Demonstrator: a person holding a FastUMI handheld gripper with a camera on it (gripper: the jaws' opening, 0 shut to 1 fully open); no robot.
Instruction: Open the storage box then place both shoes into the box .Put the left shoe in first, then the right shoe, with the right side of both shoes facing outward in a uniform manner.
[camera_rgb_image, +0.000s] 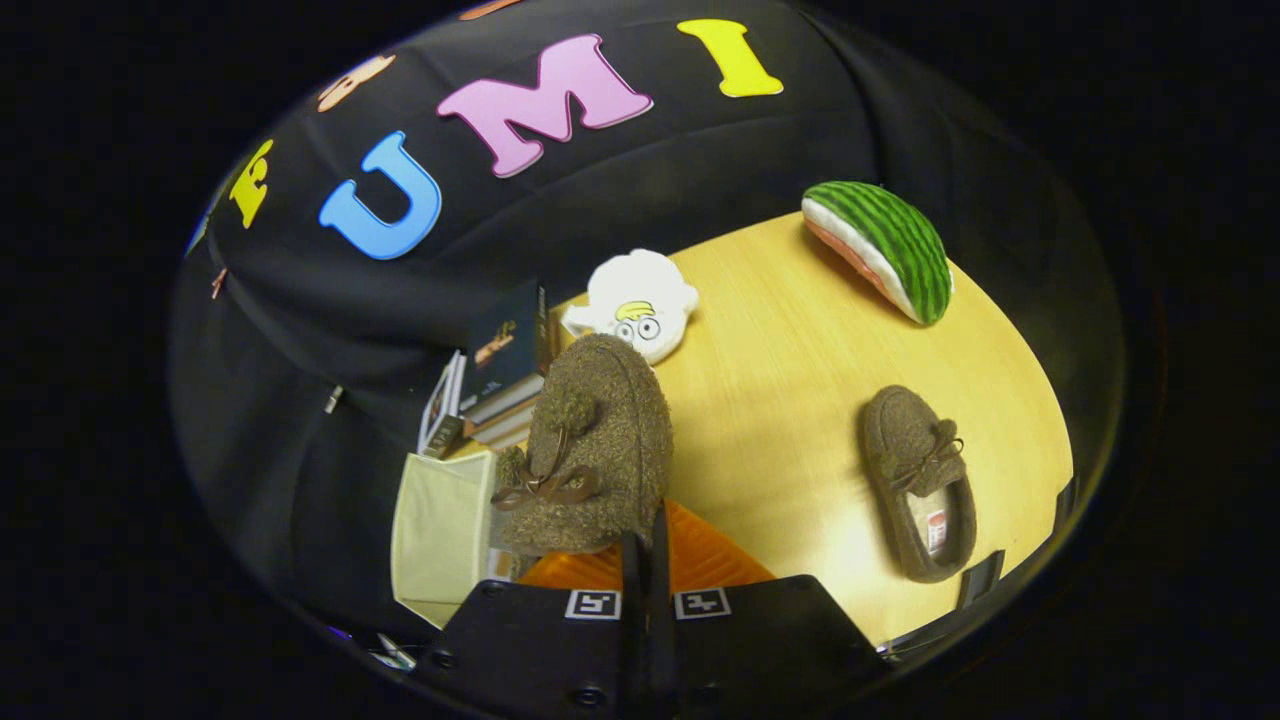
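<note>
two shoes: one (590, 450) clamped in hand-held gripper (647, 560), other (920, 480) on table (790, 400).

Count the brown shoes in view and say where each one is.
2. One shoe hangs just ahead of the gripper, whose jaws are closed on its edge, beside the storage box. The other shoe lies on the table, below the watermelon plush.

A watermelon plush (880, 247) and a white plush (635, 303) lie well apart on the table (790, 400); what look like stacked books (495, 385) sit beside the white one.
</note>
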